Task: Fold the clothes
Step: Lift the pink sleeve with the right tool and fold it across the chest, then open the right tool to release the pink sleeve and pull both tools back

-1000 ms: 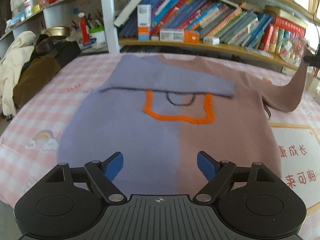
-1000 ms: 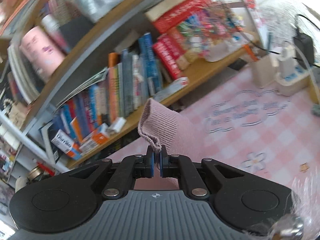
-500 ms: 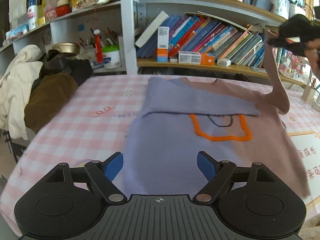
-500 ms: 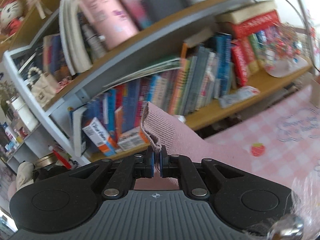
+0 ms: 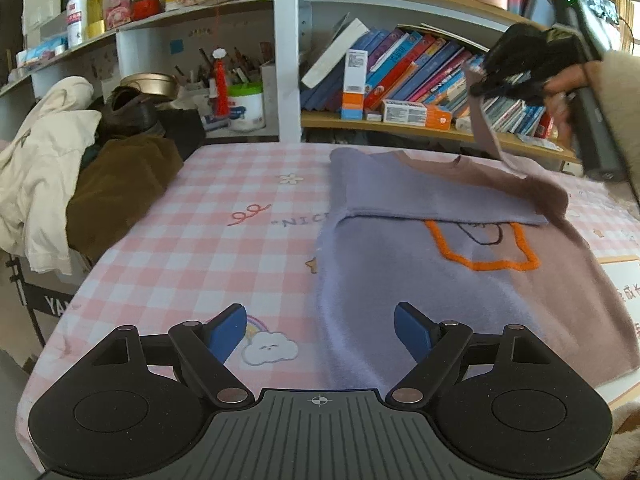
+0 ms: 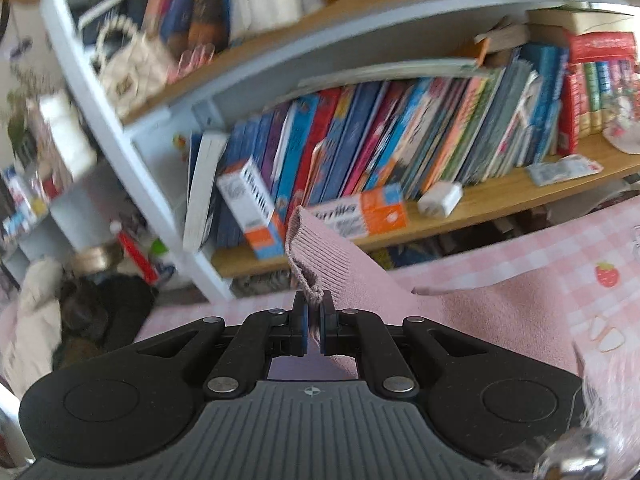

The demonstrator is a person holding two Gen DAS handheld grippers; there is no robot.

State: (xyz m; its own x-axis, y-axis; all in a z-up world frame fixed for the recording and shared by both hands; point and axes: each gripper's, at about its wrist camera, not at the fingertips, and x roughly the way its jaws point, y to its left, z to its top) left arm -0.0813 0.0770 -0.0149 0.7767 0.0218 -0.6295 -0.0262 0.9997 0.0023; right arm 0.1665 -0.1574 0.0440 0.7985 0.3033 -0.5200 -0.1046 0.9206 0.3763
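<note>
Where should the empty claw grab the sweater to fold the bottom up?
Probably the bottom hem of the sweater, at its purple corner just ahead of the open left claw. That edge lies flat and free on the checked tablecloth, so coming in low from the near side seems easiest. The right claw is busy pinching the pink sleeve cuff.

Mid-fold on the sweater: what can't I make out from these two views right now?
- Sweater: its right edge and lower hem are cut off by the left wrist view's frame and the left gripper body.
- Pink sleeve cuff: in the left wrist view the right gripper hides the pinch.
- Bookshelf: book titles are motion-blurred in the right wrist view.
- Sweater's chest motif: partly covered by the folded purple sleeve.
</note>
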